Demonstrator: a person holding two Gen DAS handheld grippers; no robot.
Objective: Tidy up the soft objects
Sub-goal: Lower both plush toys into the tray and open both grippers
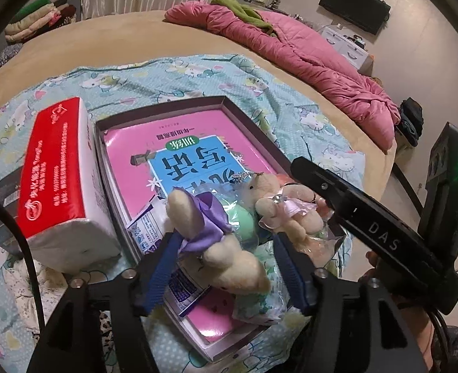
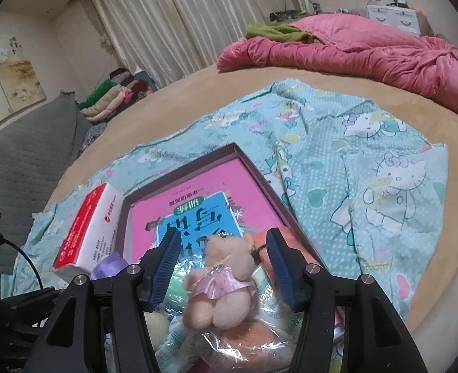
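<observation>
Nearest the left camera, the left gripper (image 1: 225, 267) has its blue-padded jaws standing apart, with the cream plush bear in a purple bow (image 1: 216, 242) lying between them; the pads do not press on it, though the left pad sits just beside the bow. Nearest the right camera, the right gripper (image 2: 225, 267) is likewise spread – the plush bear in a pink dress (image 2: 219, 283) sits between its pads with a gap on each side.

Both bears rest on a heap of small soft things and crinkled clear wrapping at the near end of a shallow dark-rimmed box (image 1: 250, 124). In the left view the pink-dressed bear (image 1: 286, 209) lies at about 2 o'clock from the purple-bowed one, just beside it, with a pale green round piece (image 1: 244, 220) between the two. At 3 o'clock in that view the other gripper's black body crosses the frame (a hand shows below it).

Farther in, the box holds a pink book with a blue panel (image 1: 191, 158). At 9 o'clock of the box, touching its rim, stands a red-and-white tissue pack (image 1: 64, 171), tilted.

The box lies on a teal cartoon-cat sheet (image 2: 368, 161), spread over a tan bed (image 2: 197, 93). At 1 o'clock, well beyond, a pink quilt (image 2: 368, 52) is bunched up, a green cloth (image 2: 275, 31) on it – pale curtains (image 2: 173, 18) behind.
</observation>
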